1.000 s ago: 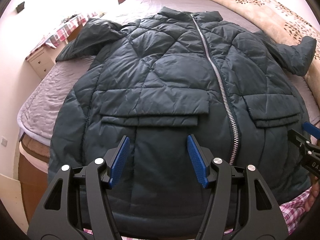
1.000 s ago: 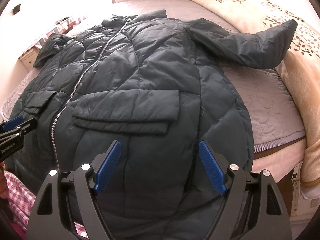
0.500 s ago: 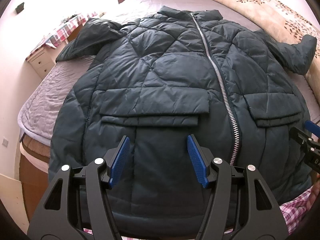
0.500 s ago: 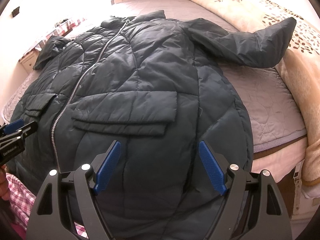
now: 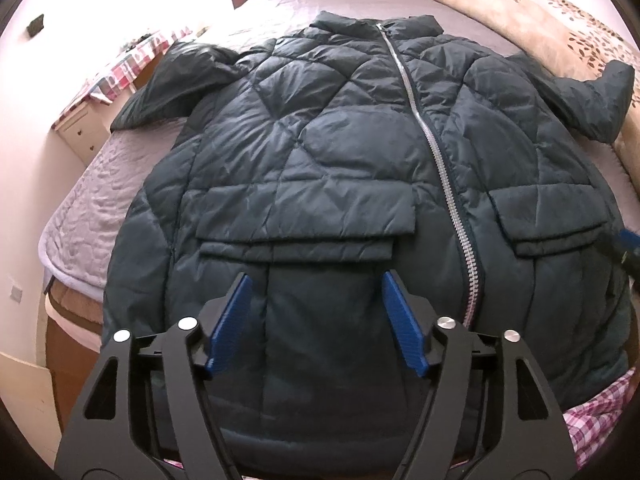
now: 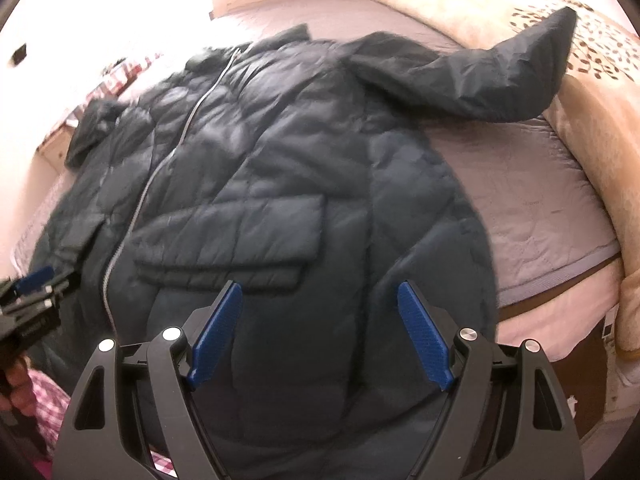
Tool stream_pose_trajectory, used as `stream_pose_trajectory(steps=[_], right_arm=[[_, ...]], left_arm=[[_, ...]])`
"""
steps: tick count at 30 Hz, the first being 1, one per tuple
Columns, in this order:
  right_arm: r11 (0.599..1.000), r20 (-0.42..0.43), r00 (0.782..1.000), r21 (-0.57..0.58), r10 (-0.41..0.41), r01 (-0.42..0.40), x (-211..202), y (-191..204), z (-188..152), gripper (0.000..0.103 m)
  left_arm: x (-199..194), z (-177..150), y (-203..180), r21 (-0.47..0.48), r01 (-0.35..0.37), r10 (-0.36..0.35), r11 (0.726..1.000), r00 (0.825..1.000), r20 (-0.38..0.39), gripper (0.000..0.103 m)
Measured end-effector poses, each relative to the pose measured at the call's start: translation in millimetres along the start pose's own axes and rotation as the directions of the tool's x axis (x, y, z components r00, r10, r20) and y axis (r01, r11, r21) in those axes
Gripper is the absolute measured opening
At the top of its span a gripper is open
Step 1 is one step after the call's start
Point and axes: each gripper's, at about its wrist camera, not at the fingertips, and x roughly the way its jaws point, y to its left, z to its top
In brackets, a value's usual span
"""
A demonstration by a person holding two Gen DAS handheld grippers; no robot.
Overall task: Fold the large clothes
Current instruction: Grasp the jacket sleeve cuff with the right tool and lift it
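A dark quilted puffer jacket (image 5: 320, 168) lies front up on the bed, zipped, collar far, hem hanging over the near edge; it also shows in the right wrist view (image 6: 304, 184). Both sleeves spread outward: the left one (image 5: 172, 88) toward the bedside, the right one (image 6: 480, 76) onto the blanket. My left gripper (image 5: 314, 312) is open and empty above the hem, below the left pocket flap (image 5: 304, 220). My right gripper (image 6: 320, 320) is open and empty above the hem, below the right pocket flap (image 6: 228, 244). Each gripper shows at the other view's edge.
The bed has a lilac quilted cover (image 6: 532, 200). A beige leaf-print blanket (image 6: 500, 4) lies along the right side. A white nightstand with a checked cloth (image 5: 92, 120) stands at the left. The bed's near edge (image 6: 560, 292) drops to the floor.
The right gripper has swung to the right and slightly back; its view is blurred. The left gripper has shifted a little, and the right gripper sits farther out at its view's edge.
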Motion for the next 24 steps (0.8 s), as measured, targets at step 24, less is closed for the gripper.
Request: stream_pose_trajectory(steps=[24], right_arm=[[0.720,0.284,0.954,0.640,0.102,-0.267,26.0,-278.8,135.7,0.084]], left_arm=[[-10.1,68.4,-73.5,0.154,0.077,-0.083,0.985,0.996,0.028,0.072]])
